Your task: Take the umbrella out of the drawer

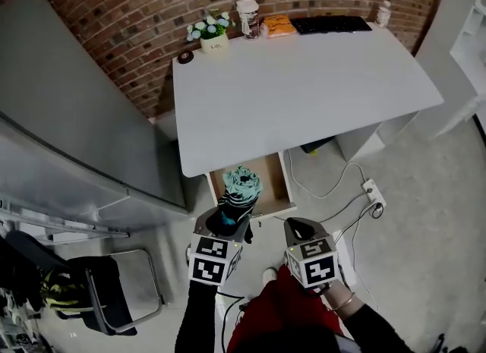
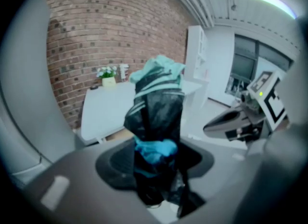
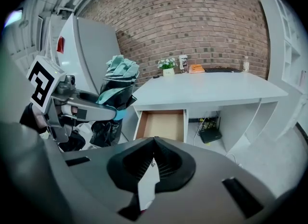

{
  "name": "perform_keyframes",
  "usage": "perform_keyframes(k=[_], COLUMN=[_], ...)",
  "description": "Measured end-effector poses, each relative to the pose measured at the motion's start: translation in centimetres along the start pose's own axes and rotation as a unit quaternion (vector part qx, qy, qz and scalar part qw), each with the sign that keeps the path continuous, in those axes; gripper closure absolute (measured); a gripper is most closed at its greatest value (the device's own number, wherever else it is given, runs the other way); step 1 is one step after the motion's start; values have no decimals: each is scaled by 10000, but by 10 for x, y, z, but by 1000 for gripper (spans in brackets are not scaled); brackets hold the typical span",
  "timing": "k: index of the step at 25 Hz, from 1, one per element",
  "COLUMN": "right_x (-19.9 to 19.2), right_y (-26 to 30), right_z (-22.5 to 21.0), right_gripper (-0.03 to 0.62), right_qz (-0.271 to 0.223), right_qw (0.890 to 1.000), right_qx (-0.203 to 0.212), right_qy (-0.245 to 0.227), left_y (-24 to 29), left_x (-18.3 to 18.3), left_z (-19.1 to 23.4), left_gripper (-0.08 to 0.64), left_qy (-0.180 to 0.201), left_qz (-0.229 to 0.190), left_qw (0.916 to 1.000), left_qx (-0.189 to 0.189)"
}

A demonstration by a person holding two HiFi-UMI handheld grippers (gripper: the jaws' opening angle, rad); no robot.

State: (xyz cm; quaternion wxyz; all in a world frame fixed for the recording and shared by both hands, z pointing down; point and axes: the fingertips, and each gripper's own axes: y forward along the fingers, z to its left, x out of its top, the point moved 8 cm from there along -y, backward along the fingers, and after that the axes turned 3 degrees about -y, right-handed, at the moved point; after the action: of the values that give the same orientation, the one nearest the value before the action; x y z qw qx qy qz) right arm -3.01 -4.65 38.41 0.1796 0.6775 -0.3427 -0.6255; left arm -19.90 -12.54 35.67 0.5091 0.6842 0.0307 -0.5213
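Left tongs (image 2: 156,170) clenched on the umbrella (image 2: 159,112), gripping its lower black part just below a bright blue band. Umbrella is folded, black with a teal top, held roughly upright with the teal end up.

Right gripper view: umbrella is out of the drawer (image 3: 161,124), in the air to the drawer's left and above its level, not touching it. Head view: umbrella's teal top overlaps the drawer's front half, with the left tongs just below it.

Drawer stands pulled out under the front edge of the white worktop (image 1: 304,86), its brown bottom in plain view.

Right tongs (image 3: 153,163) shut, tips meeting, nothing between them. They hang beside the left tongs, apart from the umbrella, pointed at the drawer.

Back edge of worktop, against the brick wall: flower pot (image 1: 213,36), cup (image 1: 247,16), orange item (image 1: 279,25), black keyboard (image 1: 331,23). Floor right of the drawer: white cable and power strip (image 1: 372,190). Chair (image 1: 114,283) at lower left.
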Motion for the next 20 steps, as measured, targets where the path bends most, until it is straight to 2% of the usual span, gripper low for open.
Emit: perform_keyframes(k=[10, 20], right_x=[22, 30], right_y=[-18, -30], right_z=[29, 64], right_gripper=[594, 594], right_qz=[-207, -412], right_qw=[9991, 9951], right_qx=[203, 551], right_qy=[-301, -704], left_y=[-53, -105], left_x=[-14, -39], left_z=[14, 21], left_gripper=[331, 331], left_qy=[-677, -1557], left_qz=[-444, -1017], left_qw=[9965, 9818], left_qx=[202, 391])
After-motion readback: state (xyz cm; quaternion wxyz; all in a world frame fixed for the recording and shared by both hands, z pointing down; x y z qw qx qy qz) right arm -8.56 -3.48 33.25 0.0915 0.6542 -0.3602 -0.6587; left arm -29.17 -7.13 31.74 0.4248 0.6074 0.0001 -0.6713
